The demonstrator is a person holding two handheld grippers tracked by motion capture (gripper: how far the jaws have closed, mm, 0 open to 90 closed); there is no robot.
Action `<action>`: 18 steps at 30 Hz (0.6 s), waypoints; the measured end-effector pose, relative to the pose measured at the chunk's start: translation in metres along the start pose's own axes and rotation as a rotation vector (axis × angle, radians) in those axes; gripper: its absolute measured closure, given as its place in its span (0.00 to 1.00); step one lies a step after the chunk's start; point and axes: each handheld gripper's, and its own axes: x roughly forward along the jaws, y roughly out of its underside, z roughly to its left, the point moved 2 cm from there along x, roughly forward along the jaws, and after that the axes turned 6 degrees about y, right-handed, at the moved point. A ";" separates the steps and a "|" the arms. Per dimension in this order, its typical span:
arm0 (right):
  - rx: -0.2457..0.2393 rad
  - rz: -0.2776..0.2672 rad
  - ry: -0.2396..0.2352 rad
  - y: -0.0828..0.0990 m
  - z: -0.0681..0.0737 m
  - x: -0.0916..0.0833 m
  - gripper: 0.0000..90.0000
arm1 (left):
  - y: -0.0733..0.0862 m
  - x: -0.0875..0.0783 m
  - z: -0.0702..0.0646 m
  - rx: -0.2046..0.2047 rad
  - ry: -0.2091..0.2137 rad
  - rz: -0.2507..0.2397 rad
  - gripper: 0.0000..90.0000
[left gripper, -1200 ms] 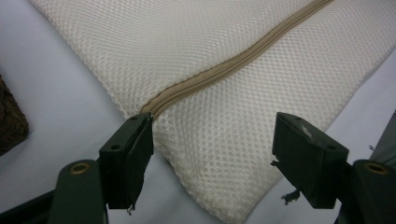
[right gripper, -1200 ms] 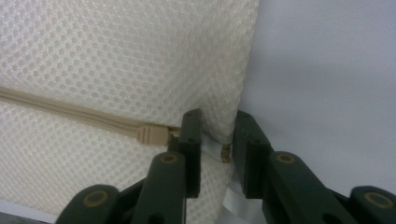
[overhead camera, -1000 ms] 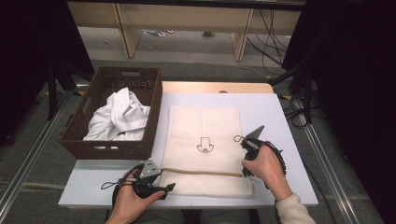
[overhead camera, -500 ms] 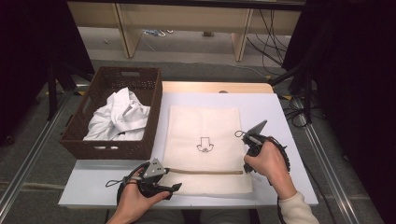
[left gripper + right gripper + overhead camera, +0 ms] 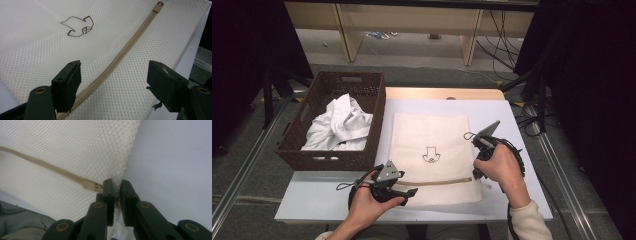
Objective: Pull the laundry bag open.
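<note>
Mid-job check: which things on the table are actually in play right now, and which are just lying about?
In play:
- mesh bag, flat on the table
- its zipper
- right claw, pinching the bag's edge by the zipper pull
- left claw, open over the zipper

Lying about:
- wicker basket
- white cloth in it

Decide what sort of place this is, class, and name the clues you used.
Probably a lab or recording bench, not a home: a bare white table ringed by black curtains, loose cables on the floor, and a laundry task staged with a mesh bag and wicker basket.
</note>
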 end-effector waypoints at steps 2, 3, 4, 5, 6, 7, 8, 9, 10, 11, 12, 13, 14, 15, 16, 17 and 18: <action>0.000 -0.006 0.004 0.000 0.000 -0.002 0.94 | -0.004 0.002 0.001 0.031 -0.004 -0.003 0.31; 0.008 -0.020 0.013 -0.001 0.002 -0.003 0.94 | -0.006 0.003 -0.001 0.008 0.011 -0.006 0.31; -0.025 -0.038 0.006 -0.001 0.000 -0.001 0.94 | -0.008 0.005 -0.001 0.017 0.005 -0.011 0.31; 0.004 -0.014 0.010 0.000 0.004 -0.003 0.94 | -0.010 0.006 -0.003 0.020 0.016 -0.016 0.32; 0.015 -0.031 0.007 0.001 0.005 -0.002 0.94 | -0.013 0.007 -0.003 0.043 0.014 -0.004 0.32; -0.004 -0.012 0.009 0.001 0.004 -0.004 0.94 | -0.016 0.009 -0.006 0.039 0.019 -0.010 0.32; -0.040 -0.040 0.004 0.001 0.001 -0.002 0.94 | -0.019 0.013 -0.009 0.030 0.026 -0.022 0.32; -0.001 -0.019 0.003 0.002 0.004 -0.004 0.94 | -0.023 0.016 -0.010 0.041 0.042 -0.029 0.32; -0.043 -0.043 0.004 0.002 0.001 -0.003 0.94 | -0.026 0.018 -0.012 0.058 0.042 -0.016 0.32; -0.013 -0.031 0.002 0.002 0.003 -0.004 0.94 | -0.030 0.022 -0.015 0.072 0.050 -0.022 0.32; 0.002 -0.023 -0.002 0.002 0.004 -0.005 0.94 | -0.034 0.025 -0.017 0.084 0.069 -0.011 0.33; -0.001 -0.023 0.000 0.003 0.004 -0.005 0.94 | -0.037 0.030 -0.020 0.080 0.080 -0.026 0.34; 0.001 -0.023 -0.004 0.003 0.004 -0.005 0.94 | -0.039 0.033 -0.022 0.090 0.089 -0.024 0.34; -0.017 -0.030 0.007 0.003 0.003 -0.005 0.94 | -0.041 0.036 -0.024 0.092 0.096 -0.023 0.34; -0.050 -0.053 -0.001 0.002 0.001 -0.003 0.94 | -0.043 0.040 -0.026 0.090 0.106 -0.026 0.34; -0.022 -0.037 -0.003 0.002 0.002 -0.005 0.94 | -0.045 0.042 -0.026 0.100 0.115 -0.019 0.34; 0.006 -0.024 -0.006 0.002 0.004 -0.006 0.94 | -0.045 0.045 -0.027 0.099 0.117 -0.024 0.34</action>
